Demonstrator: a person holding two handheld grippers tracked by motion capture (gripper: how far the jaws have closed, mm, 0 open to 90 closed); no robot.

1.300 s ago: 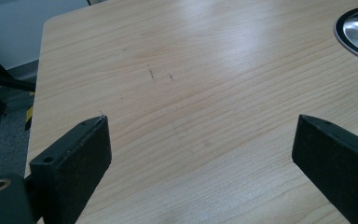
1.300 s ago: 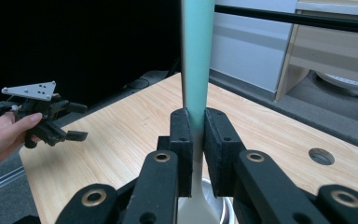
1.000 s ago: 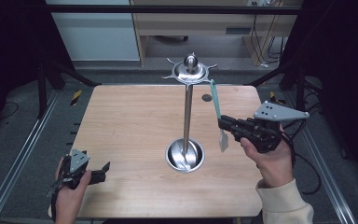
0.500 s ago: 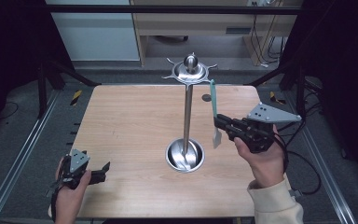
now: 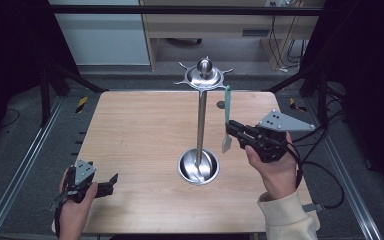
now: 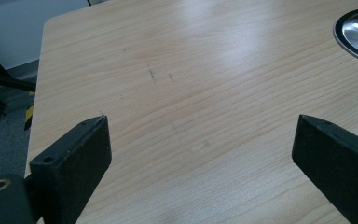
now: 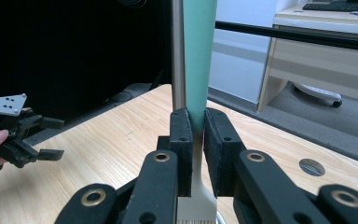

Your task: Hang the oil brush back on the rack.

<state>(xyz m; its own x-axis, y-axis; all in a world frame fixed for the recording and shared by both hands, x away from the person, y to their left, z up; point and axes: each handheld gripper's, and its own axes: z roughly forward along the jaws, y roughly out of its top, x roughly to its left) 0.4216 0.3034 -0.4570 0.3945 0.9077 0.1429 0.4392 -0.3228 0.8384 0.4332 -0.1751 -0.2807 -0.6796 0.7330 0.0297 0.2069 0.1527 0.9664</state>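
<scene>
Right hand-held gripper point(image 5: 233, 131) clenched on a green-handled fork point(image 5: 226, 120), held upright just beside the steel stand point(image 5: 200, 125). Left hand-held gripper point(image 5: 106, 182) released, jaws apart above the desk point(image 5: 140, 130), well apart from the fork.

The high view looks forward and down over the whole wooden table point(image 5: 145, 130); the left gripper view sits low and close, facing across bare tabletop toward the metal stand point(image 5: 200, 120), whose base edge shows beyond its jaws; the right gripper view looks level past its jaws; all three share the tabletop and stand.
</scene>
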